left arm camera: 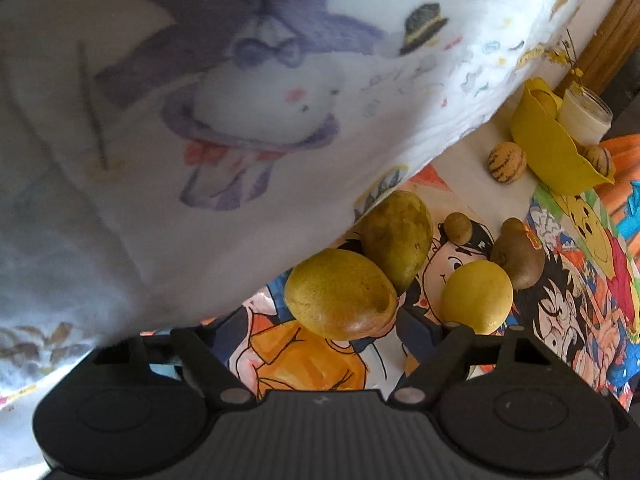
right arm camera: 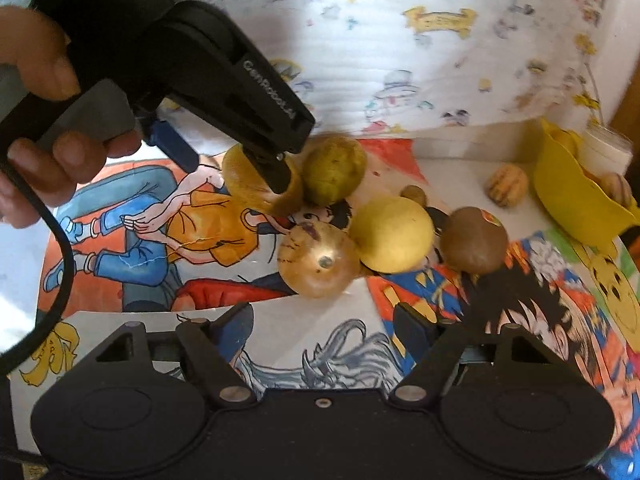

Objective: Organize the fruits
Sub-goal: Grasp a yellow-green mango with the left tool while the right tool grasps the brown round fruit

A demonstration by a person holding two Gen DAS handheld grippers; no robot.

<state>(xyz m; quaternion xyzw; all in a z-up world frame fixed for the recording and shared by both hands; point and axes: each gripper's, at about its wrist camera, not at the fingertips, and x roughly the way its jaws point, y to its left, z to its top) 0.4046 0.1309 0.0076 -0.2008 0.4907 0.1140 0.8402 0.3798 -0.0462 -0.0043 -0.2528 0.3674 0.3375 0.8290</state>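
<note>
Left wrist view: a smooth oval mango (left arm camera: 340,294) is seen lying slantwise on the desk (left arm camera: 316,360). Left gripper (left arm camera: 304,334) jaws are spread around it, untouching; right gripper (right arm camera: 324,328) jaws are wide, empty.

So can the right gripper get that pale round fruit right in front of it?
Probably yes: the right gripper is open, the pale round fruit lies just ahead, nothing between them. The yellow fruit touches its side.
</note>
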